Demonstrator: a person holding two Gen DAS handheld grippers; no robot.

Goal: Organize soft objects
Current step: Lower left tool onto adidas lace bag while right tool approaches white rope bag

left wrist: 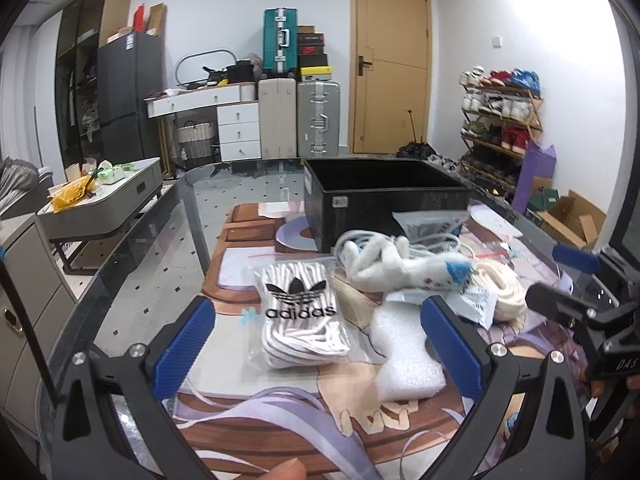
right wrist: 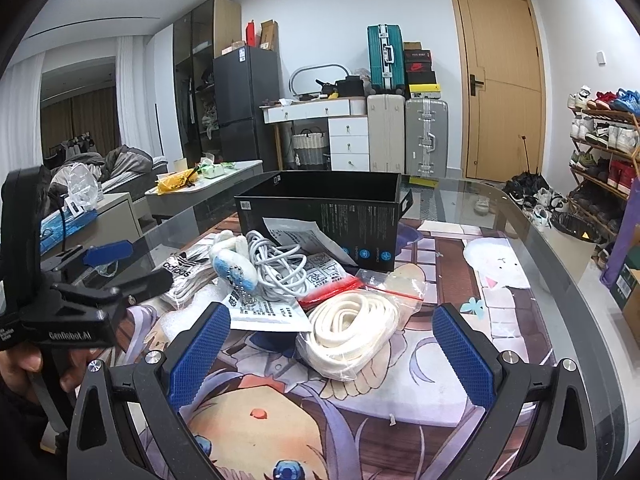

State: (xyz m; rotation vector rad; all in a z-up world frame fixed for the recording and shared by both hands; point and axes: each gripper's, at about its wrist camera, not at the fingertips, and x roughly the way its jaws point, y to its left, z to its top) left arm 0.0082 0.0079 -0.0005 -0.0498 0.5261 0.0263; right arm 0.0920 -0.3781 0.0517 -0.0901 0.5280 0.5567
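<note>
Blue-padded left gripper [left wrist: 316, 344] is spread wide and empty, hovering with the bagged adidas socks [left wrist: 300, 312] between its pads; right gripper [right wrist: 332, 356] is just as wide, framing the bagged cream strap coil [right wrist: 352, 328]. I'd pinch each bag mid-bundle, not the slippery plastic edge, then lift into the black box [left wrist: 384, 204] behind the pile. Left view shows the white foam block [left wrist: 404, 356] clearly; right view shows the grey cable [right wrist: 276, 264] and box's printed side.
</note>
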